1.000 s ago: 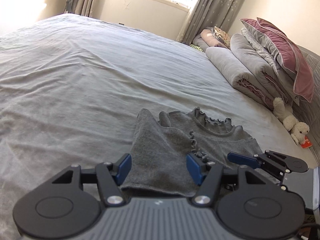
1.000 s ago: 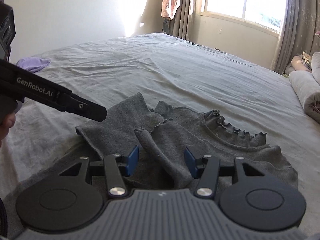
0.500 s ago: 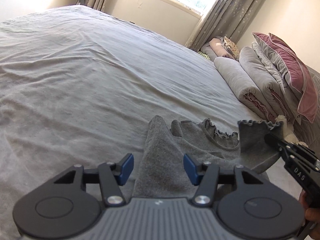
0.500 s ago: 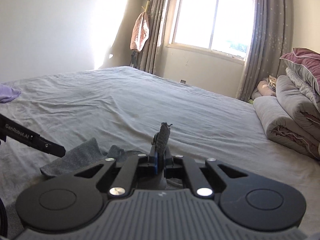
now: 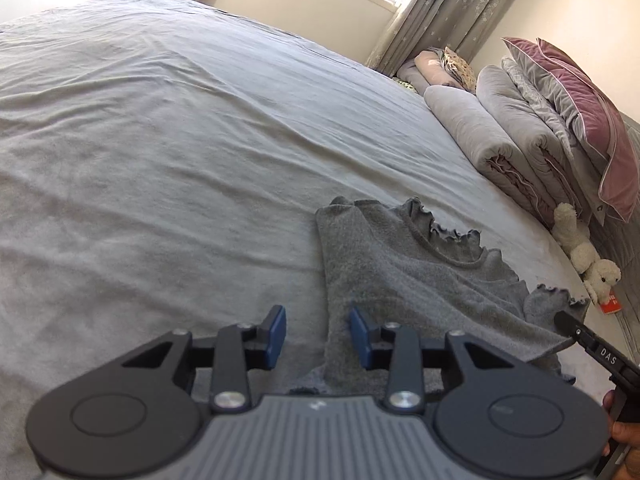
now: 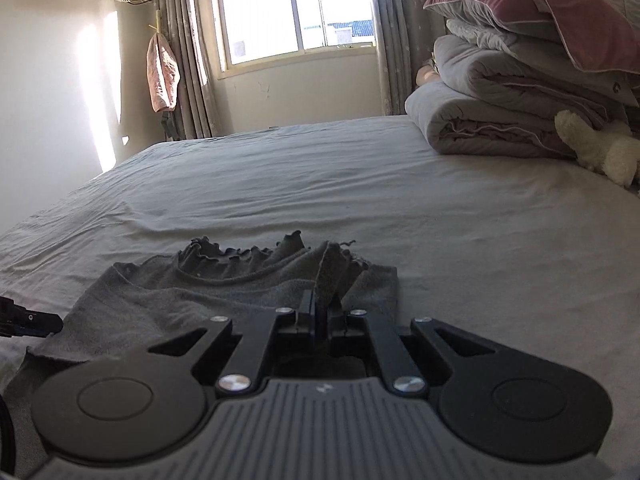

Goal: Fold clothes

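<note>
A grey knit top (image 5: pixel 400 276) with a frilled neckline lies flat on the grey bed sheet (image 5: pixel 160 152). My left gripper (image 5: pixel 318 336) hovers low over the top's left side edge. Its jaws are closing, with that edge between the blue pads (image 5: pixel 276 334), which are not pressing on it. My right gripper (image 6: pixel 320 312) is shut on the frilled sleeve (image 6: pixel 332 264), drawn out from the top's right side. In the left wrist view, the right gripper's finger (image 5: pixel 576 330) holds the frilled cuff (image 5: pixel 552 300). A tip of the left gripper (image 6: pixel 32 320) shows at the right wrist view's left edge.
Rolled quilts (image 5: pixel 492 140) and a pink pillow (image 5: pixel 592 120) are stacked along the bed's right side, with a white plush toy (image 5: pixel 584 252) and a small red item (image 5: pixel 612 304) beside them. A window (image 6: pixel 296 8) with curtains lies beyond the bed.
The right gripper shut on the sleeve, lifted it and carried it out to the right, unfolding it from the top. The left gripper sank toward the top's left edge, its jaws narrowing.
</note>
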{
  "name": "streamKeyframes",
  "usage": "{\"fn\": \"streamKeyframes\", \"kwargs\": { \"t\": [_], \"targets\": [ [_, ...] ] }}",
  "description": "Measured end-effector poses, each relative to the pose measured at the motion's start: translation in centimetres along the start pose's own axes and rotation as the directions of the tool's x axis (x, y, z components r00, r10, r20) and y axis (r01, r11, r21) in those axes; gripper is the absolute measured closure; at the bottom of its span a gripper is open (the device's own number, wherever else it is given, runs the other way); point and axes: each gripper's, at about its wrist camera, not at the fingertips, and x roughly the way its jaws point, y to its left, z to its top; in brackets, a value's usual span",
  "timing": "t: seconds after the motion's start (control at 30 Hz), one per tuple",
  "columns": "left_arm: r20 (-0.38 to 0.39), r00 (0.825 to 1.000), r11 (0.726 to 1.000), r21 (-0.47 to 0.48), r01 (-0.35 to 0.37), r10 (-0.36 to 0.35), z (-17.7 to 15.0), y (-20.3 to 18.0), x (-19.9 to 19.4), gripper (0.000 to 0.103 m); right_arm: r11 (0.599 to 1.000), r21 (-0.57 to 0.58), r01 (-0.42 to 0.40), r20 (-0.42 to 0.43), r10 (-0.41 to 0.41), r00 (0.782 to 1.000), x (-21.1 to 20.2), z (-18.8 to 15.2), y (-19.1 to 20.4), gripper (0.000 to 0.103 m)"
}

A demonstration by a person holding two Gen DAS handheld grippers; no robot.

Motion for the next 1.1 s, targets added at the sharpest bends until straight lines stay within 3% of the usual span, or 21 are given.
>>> {"fn": "streamKeyframes", "kwargs": {
  "t": [0.07, 0.17, 0.3, 0.4, 0.5, 0.57, 0.7, 0.77, 0.8, 0.83, 0.9, 1.0, 1.1],
  "targets": [
    [-0.002, 1.0, 1.0, -0.021, 0.014, -0.015, 0.4, 0.1, 0.4, 0.067, 1.0, 0.017, 0.012, -0.049, -0.011, 0.999, 0.4, -1.0, -0.5, 0.097],
    [0.0, 0.998, 0.996, -0.07, 0.058, -0.058, 1.4, 0.5, 0.9, 0.067, 0.999, 0.041, 0.014, -0.098, -0.01, 0.995, 0.4, -1.2, -0.9, 0.089],
    [-0.036, 0.996, 0.99, -0.117, 0.081, -0.086, 2.3, 0.9, 2.8, 0.067, 0.999, 0.049, -0.008, -0.11, 0.013, 0.994, -0.9, 0.2, -1.8, 0.064],
    [-0.027, 0.995, 0.981, -0.167, 0.094, -0.1, 2.8, 1.2, 3.9, 0.068, 0.994, 0.104, -0.02, -0.093, 0.03, 0.995, -1.5, 1.1, -3.7, 0.057],
    [-0.027, 0.994, 0.976, -0.191, 0.101, -0.108, 3.2, 1.2, 4.5, 0.082, 0.985, 0.17, -0.025, -0.067, 0.037, 0.997, -2.0, 2.1, -5.3, 0.056],
    [-0.028, 0.994, 0.976, -0.196, 0.097, -0.105, 3.3, 1.0, 4.9, 0.085, 0.984, 0.172, -0.036, -0.074, 0.049, 0.996, -1.1, 2.7, -5.7, 0.056],
    [0.008, 0.995, 0.974, -0.205, 0.095, -0.096, 3.0, 0.8, 5.0, 0.095, 0.998, 0.036, -0.044, -0.121, 0.048, 0.992, 2.1, 2.9, -3.6, 0.056],
    [0.052, 0.995, 0.976, -0.196, 0.096, -0.088, 2.4, 0.5, 4.6, 0.096, 0.999, -0.021, -0.038, -0.135, 0.035, 0.99, 3.6, 2.4, -2.8, 0.06],
    [0.078, 0.993, 0.978, -0.184, 0.096, -0.083, 2.1, 0.3, 4.2, 0.096, 0.998, -0.053, -0.036, -0.133, 0.029, 0.991, 4.1, 2.0, -2.3, 0.084],
    [0.109, 0.991, 0.981, -0.167, 0.099, -0.081, 1.8, 0.2, 3.8, 0.096, 0.995, -0.095, -0.02, -0.129, 0.008, 0.992, 4.4, 1.7, -1.9, 0.099],
    [0.17, 0.982, 0.985, -0.14, 0.104, -0.079, 1.3, 0.1, 3.0, 0.097, 0.989, -0.145, 0.032, -0.063, -0.042, 0.997, 3.8, 1.3, -1.3, 0.099],
    [0.179, 0.983, 0.993, -0.104, 0.061, -0.041, 1.0, 0.0, 3.3, 0.096, 0.987, -0.126, 0.098, 0.039, -0.094, 0.995, 2.8, 1.3, -1.6, 0.099],
    [0.122, 0.992, 0.995, -0.101, 0.025, -0.013, 1.2, 0.3, 4.3, 0.091, 0.982, -0.155, 0.105, -0.024, -0.11, 0.994, 4.0, 1.1, -1.7, 0.099]
  ]
}}
